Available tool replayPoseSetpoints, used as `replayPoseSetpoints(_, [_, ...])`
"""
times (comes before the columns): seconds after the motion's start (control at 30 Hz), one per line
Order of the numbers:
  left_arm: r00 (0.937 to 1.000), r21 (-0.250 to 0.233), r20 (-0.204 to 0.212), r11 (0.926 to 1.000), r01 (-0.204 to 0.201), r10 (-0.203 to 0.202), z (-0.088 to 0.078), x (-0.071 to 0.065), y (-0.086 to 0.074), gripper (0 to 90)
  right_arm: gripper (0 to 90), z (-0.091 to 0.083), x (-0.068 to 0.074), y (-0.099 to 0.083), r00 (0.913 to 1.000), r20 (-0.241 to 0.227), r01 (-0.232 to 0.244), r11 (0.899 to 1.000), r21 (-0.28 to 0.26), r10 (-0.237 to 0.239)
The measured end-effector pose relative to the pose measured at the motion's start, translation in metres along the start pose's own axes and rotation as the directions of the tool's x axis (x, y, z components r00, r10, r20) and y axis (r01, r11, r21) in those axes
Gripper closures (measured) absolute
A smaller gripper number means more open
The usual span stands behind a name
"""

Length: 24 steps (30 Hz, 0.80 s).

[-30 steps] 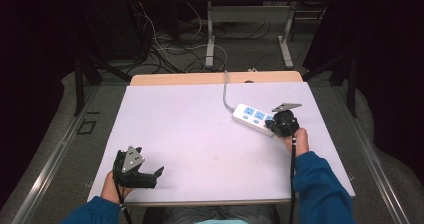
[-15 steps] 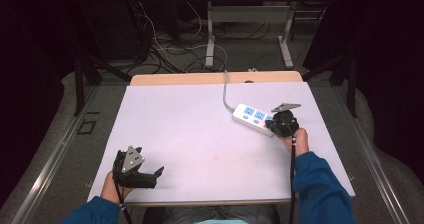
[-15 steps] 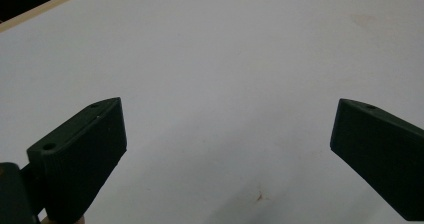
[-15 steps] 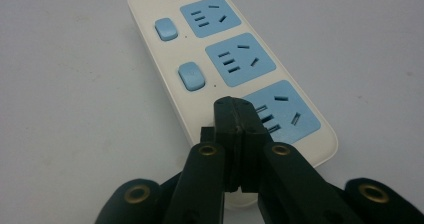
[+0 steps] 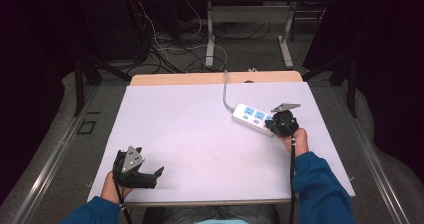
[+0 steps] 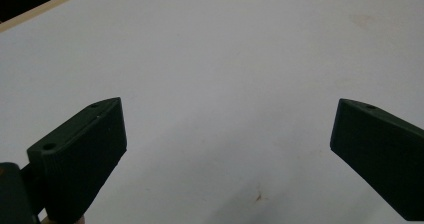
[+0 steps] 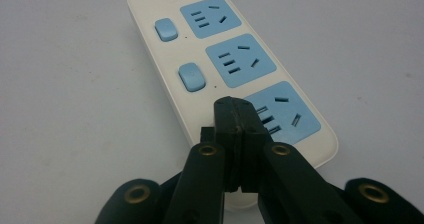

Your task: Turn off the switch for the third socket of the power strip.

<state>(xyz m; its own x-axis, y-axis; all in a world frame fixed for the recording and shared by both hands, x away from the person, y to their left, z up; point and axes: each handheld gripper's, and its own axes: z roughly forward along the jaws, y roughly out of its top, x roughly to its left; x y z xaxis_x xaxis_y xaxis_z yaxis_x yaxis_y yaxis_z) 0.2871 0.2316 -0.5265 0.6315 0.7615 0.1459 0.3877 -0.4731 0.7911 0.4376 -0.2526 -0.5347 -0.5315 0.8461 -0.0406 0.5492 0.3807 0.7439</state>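
The power strip point(image 5: 254, 118) lies on the counter point(image 5: 200, 134) at its far right, its near end under the right gripper point(image 7: 242, 115), whose jaws are pressed together over the nearest blue socket point(image 7: 280, 111), while the left gripper point(image 6: 227, 134) rests near the counter's front-left with jaws wide apart, no writing readable.
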Motion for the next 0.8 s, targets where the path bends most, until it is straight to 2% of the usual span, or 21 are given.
replayPoseSetpoints(0.8, [0.9999,-0.002,-0.007,1.0000,-0.010,0.010,-0.0001,0.0008,0.0004,1.5,90.0,0.0003,0.0019,0.0009,0.9999,0.010,-0.004,1.000,0.003,0.004])
